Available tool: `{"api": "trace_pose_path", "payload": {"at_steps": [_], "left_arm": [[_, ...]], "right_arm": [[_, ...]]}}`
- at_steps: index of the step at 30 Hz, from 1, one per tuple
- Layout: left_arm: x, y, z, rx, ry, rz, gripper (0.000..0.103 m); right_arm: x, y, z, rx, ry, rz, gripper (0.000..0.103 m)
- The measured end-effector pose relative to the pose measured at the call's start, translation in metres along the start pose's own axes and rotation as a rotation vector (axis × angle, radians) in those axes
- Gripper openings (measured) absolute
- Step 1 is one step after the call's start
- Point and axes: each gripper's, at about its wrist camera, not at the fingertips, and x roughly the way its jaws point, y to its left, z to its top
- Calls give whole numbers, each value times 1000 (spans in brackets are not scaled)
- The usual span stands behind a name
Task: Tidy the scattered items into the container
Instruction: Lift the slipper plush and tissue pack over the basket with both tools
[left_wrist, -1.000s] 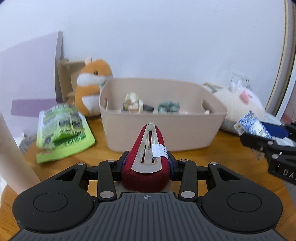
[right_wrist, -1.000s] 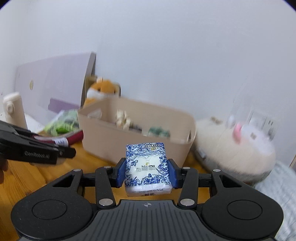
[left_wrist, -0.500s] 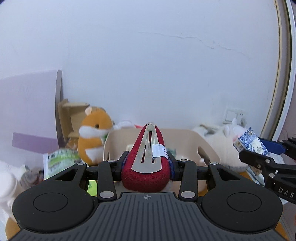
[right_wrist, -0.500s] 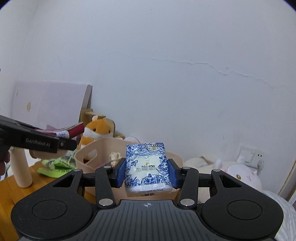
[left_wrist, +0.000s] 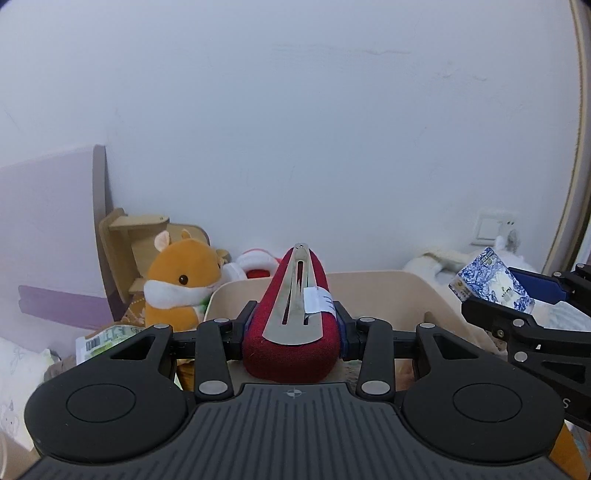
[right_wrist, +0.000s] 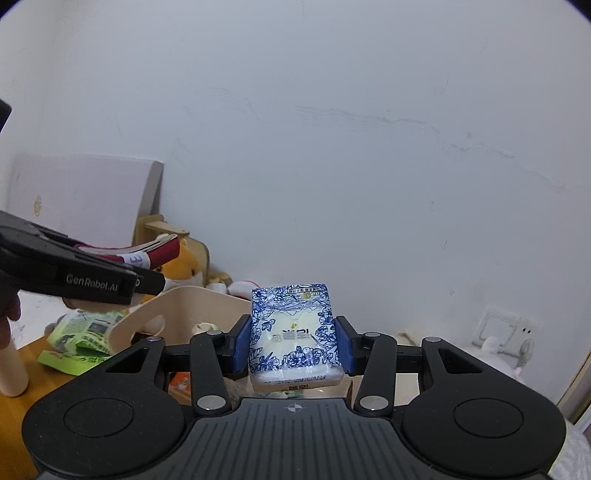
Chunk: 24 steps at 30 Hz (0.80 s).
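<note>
1. both tongs are loaded and up over the beige container (left_wrist: 391, 284) — the left tongs (left_wrist: 293, 325) are clenched on a red fabric hair clip (left_wrist: 295, 328), the right tongs (right_wrist: 293, 345) clamped on a blue-and-white tissue pack (right_wrist: 295, 332).
2. risk one: the two tools sit close together. from the left camera the right tongs (left_wrist: 517, 295) are just beside, so a release at the same time could knock one against the other and send an item wide.
3. risk two: the clip is held by its soft padded sides — my guess is it could twist or drop crooked and catch the container rim instead of landing inside.
4. risk three: both cameras look mostly at the wall, so the container floor is barely seen; letting go from this height could bounce the pack onto the bench (right_wrist: 33, 369).
5. against a second ago: the views have tilted upward and both tongs have come nearer the container, which has sunk low in frame; the grips look unchanged, and the green packet (right_wrist: 81, 339) and orange hamster plush (left_wrist: 181, 280) stay put beside it.
</note>
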Motion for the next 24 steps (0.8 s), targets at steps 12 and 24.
{"api": "trace_pose_path", "payload": {"at_steps": [12, 24], "left_arm": [[83, 10, -6, -18, 142, 28, 41], [133, 13, -30, -22, 296, 34, 42]], "right_arm": [[75, 0, -8, 44, 106, 8, 43], [120, 0, -43, 68, 219, -2, 43]]}}
